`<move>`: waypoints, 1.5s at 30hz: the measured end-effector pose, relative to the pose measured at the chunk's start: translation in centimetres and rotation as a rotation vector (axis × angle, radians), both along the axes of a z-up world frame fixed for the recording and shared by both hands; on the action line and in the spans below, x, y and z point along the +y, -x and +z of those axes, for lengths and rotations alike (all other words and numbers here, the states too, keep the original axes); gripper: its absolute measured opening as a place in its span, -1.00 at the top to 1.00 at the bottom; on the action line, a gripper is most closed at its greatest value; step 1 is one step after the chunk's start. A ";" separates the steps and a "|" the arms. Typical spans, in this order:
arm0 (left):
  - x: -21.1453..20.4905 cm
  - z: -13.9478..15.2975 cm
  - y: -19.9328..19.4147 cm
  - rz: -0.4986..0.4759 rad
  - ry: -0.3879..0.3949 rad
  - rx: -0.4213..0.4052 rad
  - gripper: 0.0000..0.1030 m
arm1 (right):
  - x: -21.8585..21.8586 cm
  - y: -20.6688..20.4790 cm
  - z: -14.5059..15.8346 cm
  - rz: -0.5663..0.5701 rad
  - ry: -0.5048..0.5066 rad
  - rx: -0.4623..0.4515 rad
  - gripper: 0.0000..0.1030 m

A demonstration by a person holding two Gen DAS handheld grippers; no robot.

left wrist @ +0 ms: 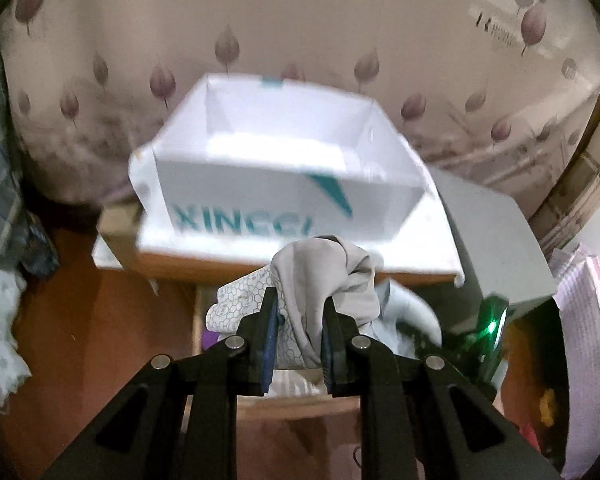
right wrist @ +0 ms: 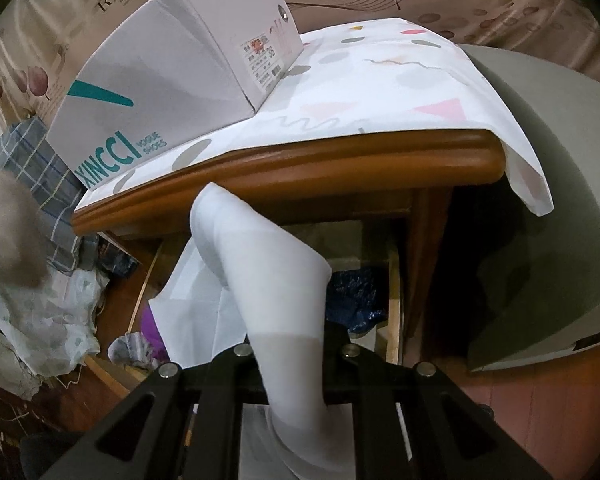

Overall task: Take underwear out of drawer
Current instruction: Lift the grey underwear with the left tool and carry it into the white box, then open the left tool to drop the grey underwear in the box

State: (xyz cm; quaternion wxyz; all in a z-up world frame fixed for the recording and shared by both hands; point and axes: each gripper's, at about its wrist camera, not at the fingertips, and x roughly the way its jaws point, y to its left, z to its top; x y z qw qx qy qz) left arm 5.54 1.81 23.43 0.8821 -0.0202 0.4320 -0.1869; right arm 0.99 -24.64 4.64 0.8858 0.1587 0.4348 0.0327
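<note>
My left gripper (left wrist: 300,312) is shut on a grey bundle of underwear (left wrist: 320,276) with a white hexagon-print part, held above the open drawer (left wrist: 292,404) and in front of the white shoe box (left wrist: 276,160). My right gripper (right wrist: 292,364) is shut on a white garment (right wrist: 268,276) that hangs up over its fingers, which it hides. It hovers over the open drawer (right wrist: 394,304) below the wooden table edge (right wrist: 300,176). The grey bundle shows blurred at the left of the right wrist view (right wrist: 4,232).
The open white shoe box (right wrist: 172,64) stands on a patterned cloth (right wrist: 380,92) on the table. A grey panel (right wrist: 540,240) leans at the right. Plaid fabric (right wrist: 40,172) and plastic bags (right wrist: 40,320) lie at the left. The drawer holds blue (right wrist: 352,296) and purple items.
</note>
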 end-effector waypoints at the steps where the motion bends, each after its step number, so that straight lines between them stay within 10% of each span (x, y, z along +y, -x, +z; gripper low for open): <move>1: 0.1 0.9 -0.3 0.005 -0.005 -0.021 0.69 | 0.1 0.0 0.1 0.002 0.003 -0.001 0.78; 17: -1.0 6.7 -11.4 0.106 -0.074 -0.150 0.69 | 0.2 0.5 0.4 0.019 -0.006 -0.007 0.78; 28: -3.1 0.9 -19.1 0.162 -0.130 -0.034 0.69 | 0.0 0.1 0.1 0.036 -0.035 0.013 0.78; 45: -4.0 -3.8 -20.0 0.165 -0.162 0.029 0.54 | -0.3 -0.1 -0.3 0.032 -0.058 0.027 0.78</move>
